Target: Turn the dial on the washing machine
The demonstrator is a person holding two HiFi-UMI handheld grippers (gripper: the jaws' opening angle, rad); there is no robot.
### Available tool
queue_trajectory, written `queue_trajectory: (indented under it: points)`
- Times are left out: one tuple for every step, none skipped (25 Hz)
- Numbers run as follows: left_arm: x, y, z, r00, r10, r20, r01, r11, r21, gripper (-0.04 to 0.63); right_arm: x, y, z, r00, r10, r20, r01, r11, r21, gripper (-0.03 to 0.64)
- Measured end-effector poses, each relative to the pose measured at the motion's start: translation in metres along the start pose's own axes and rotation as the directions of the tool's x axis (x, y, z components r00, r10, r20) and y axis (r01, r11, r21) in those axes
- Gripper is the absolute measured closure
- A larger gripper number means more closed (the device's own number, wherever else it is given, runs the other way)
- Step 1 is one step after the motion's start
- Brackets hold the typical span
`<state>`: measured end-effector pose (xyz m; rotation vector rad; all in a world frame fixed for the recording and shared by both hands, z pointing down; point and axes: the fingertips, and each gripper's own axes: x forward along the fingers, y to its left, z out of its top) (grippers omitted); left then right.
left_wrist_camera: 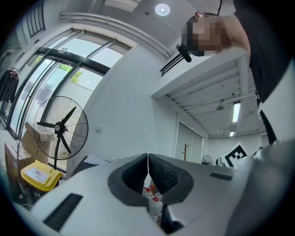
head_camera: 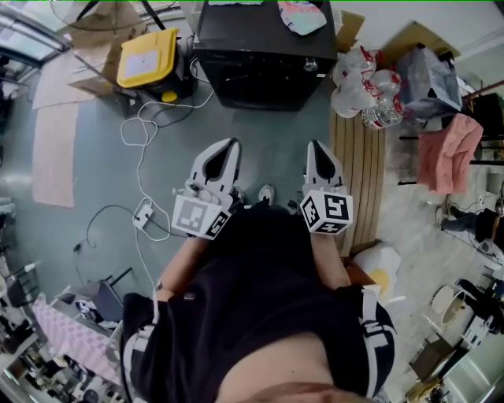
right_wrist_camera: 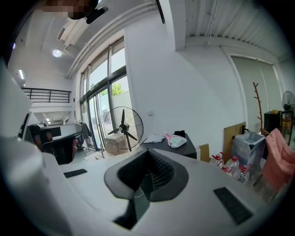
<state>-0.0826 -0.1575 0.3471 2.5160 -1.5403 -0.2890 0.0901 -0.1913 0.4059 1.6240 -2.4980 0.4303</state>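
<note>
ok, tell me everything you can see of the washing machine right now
The washing machine is a black, boxy unit, matte as it looks, standing upright on the grey floor ahead of the person. Its front shows a dark round door and a small silvery knob, likely the dial, at the upper right in the head view. A pale patterned cloth lies on its top. The left tool and right tool, both shut, hang short of it.

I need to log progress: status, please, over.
Left gripper shut, empty. Right gripper shut, empty. Washing machine ahead, not reached. White cable on floor, left of path.
</note>
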Motion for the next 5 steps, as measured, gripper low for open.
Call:
queue_trajectory:
  points:
    - [-0.0003, 0.0001, 0.0003, 1.000, -0.001, 0.000, 0.001, 1.000, -0.002, 0.571, -0.0003, 0.0006, 0.0003, 1.000, -0.001, -0.001, 0.001, 1.000, -0.002, 0.591]
    - [-0.0009, -0.0001, 0.0009, 1.000, -0.002, 0.000, 0.002, 1.000, -0.004, 0.571, -0.0010, 0.0012, 0.0007, 1.000, -0.002, -0.002, 0.002, 1.000, -0.003, 0.592]
    - [-0.0016, -0.0006, 0.0017, 1.000, -0.004, 0.001, 0.004, 1.000, -0.005, 0.571, -0.0020, 0.0018, 0.0013, 1.000, -0.003, -0.002, 0.003, 1.000, -0.003, 0.592]
    - [-0.0024, -0.0010, 0.0026, 1.000, -0.006, 0.002, 0.006, 1.000, -0.006, 0.571, -0.0030, 0.0023, 0.0019, 1.000, -0.004, -0.001, 0.004, 1.000, -0.004, 0.592]
    - [-0.0031, -0.0014, 0.0035, 1.000, -0.008, 0.003, 0.008, 1.000, -0.007, 0.571, -0.0041, 0.0027, 0.0026, 1.000, -0.005, -0.001, 0.005, 1.000, -0.004, 0.591]
